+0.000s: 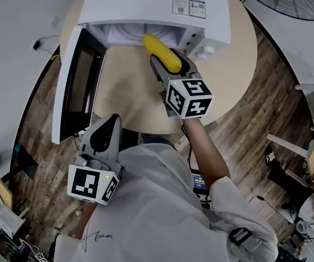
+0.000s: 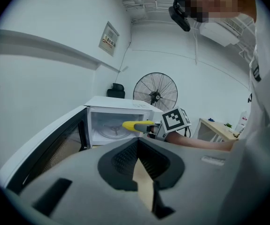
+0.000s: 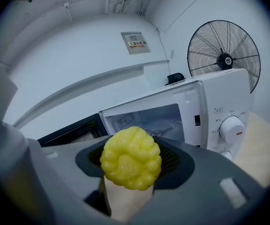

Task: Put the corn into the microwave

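Now the right gripper [image 1: 169,63] has its jaws clamped on the yellow corn cob [image 1: 160,51] at the white microwave [image 1: 146,4]'s open mouth. The left gripper [image 1: 111,122] has its jaws together, empty.

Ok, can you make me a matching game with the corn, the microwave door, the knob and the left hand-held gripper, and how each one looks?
Things:
1. corn
2. door
3. knob
4. left hand-held gripper

States:
A. swung wide open
B. holds nothing
C. yellow, clamped in the right hand-held gripper
D. white, on the microwave front

Pairs: 1-C, 2-A, 3-D, 4-B
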The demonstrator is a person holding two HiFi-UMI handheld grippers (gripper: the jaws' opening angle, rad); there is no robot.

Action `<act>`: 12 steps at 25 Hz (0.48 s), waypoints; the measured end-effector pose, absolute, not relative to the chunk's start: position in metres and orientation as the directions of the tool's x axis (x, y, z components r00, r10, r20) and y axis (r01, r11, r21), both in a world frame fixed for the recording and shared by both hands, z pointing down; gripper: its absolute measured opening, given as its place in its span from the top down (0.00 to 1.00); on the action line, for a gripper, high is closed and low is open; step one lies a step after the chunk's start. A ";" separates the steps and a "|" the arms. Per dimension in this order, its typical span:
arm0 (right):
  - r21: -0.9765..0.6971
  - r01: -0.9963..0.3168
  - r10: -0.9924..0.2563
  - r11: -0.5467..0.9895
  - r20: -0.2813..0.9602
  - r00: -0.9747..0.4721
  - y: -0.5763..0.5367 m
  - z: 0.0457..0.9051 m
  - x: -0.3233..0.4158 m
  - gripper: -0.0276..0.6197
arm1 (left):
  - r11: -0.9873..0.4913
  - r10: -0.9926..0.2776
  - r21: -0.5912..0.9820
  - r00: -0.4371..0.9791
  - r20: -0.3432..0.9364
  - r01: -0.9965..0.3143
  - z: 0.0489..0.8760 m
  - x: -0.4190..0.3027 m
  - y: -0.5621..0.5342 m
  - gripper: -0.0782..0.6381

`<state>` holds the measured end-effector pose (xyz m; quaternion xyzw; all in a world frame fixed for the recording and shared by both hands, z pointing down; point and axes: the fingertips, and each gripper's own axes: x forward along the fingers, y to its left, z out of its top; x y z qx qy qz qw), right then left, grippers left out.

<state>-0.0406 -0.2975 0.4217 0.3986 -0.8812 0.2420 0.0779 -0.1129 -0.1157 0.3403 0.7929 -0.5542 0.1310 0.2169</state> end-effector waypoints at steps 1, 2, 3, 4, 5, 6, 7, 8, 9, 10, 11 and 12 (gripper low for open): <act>-0.362 -0.742 -0.666 0.564 0.331 -0.668 -0.300 0.422 -0.043 0.56 | -0.292 -0.822 0.198 0.351 0.448 -0.936 0.340 -0.115 -0.116 0.90; -0.361 -0.744 -0.668 0.562 0.331 -0.666 -0.303 0.423 -0.045 0.56 | -0.293 -0.822 0.197 0.351 0.447 -0.936 0.339 -0.117 -0.117 0.90; -0.360 -0.747 -0.671 0.559 0.332 -0.663 -0.306 0.424 -0.047 0.56 | -0.293 -0.823 0.196 0.351 0.446 -0.936 0.338 -0.119 -0.118 0.90; -0.359 -0.750 -0.674 0.556 0.334 -0.659 -0.308 0.425 -0.048 0.56 | -0.293 -0.824 0.197 0.351 0.444 -0.936 0.337 -0.121 -0.119 0.90; -0.358 -0.753 -0.676 0.553 0.336 -0.656 -0.310 0.426 -0.050 0.56 | -0.292 -0.825 0.198 0.352 0.443 -0.936 0.336 -0.123 -0.120 0.90; -0.356 -0.756 -0.678 0.550 0.338 -0.652 -0.312 0.428 -0.052 0.56 | -0.293 -0.825 0.199 0.353 0.442 -0.935 0.335 -0.125 -0.121 0.90; -0.354 -0.759 -0.680 0.546 0.342 -0.649 -0.314 0.429 -0.054 0.56 | -0.294 -0.825 0.200 0.354 0.441 -0.935 0.334 -0.127 -0.122 0.90; -0.351 -0.763 -0.682 0.543 0.346 -0.645 -0.317 0.432 -0.056 0.56 | -0.295 -0.824 0.201 0.355 0.441 -0.934 0.334 -0.129 -0.123 0.90; -0.348 -0.767 -0.684 0.539 0.350 -0.640 -0.319 0.434 -0.058 0.56 | -0.296 -0.825 0.201 0.356 0.440 -0.934 0.334 -0.131 -0.124 0.90; -0.344 -0.772 -0.688 0.535 0.353 -0.634 -0.323 0.436 -0.060 0.56 | -0.294 -0.826 0.202 0.355 0.439 -0.934 0.334 -0.133 -0.125 0.90; -0.337 -0.777 -0.692 0.532 0.356 -0.628 -0.326 0.437 -0.062 0.56 | -0.292 -0.826 0.204 0.354 0.438 -0.934 0.335 -0.136 -0.126 0.90; -0.330 -0.782 -0.695 0.529 0.360 -0.623 -0.329 0.439 -0.064 0.56 | -0.290 -0.826 0.207 0.353 0.439 -0.934 0.336 -0.138 -0.127 0.90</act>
